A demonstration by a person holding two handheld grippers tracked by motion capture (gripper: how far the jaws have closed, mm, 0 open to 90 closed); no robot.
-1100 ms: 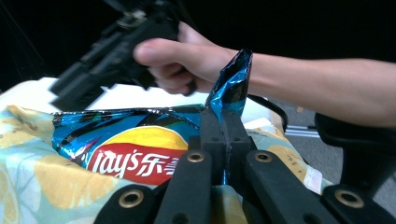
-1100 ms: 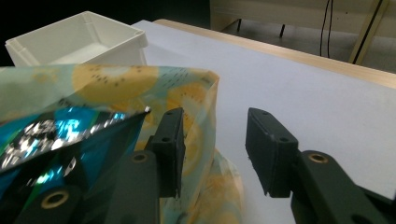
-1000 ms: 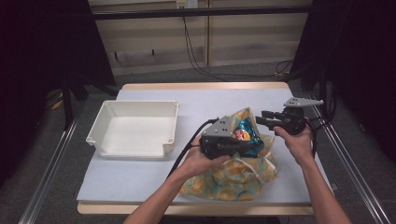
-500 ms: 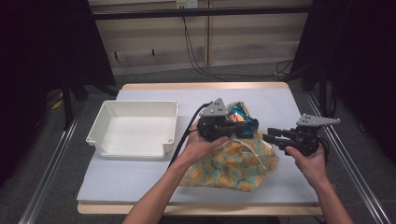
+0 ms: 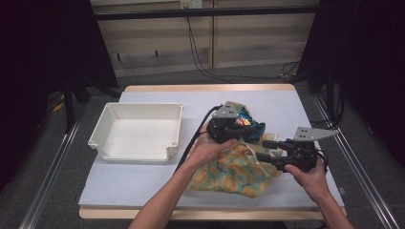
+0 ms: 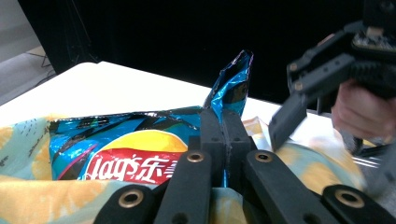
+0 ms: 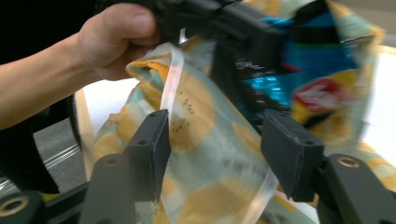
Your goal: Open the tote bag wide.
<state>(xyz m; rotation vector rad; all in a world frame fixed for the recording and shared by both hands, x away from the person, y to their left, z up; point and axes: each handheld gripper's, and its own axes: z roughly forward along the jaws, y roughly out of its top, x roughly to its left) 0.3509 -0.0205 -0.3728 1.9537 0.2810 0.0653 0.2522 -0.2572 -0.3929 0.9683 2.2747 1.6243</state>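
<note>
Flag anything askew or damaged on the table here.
Nothing is spilled or damaged. The chip bag pokes out of the patterned cloth bag, its crumpled corner pinched in the left tongs; the white tray sits squarely.

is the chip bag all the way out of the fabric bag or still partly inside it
Partly inside. In the left gripper view the chip bag has its lower part behind the fabric bag rim; the left gripper is shut on its top corner.

Your black left gripper (image 6: 223,140) on a blue Lay's chip bag (image 6: 140,149) with red-and-yellow logo, teal drawstring bag (image 5: 234,174) patterned with orange slices, white tray (image 5: 136,131), pale grey tabletop (image 5: 286,107).
</note>
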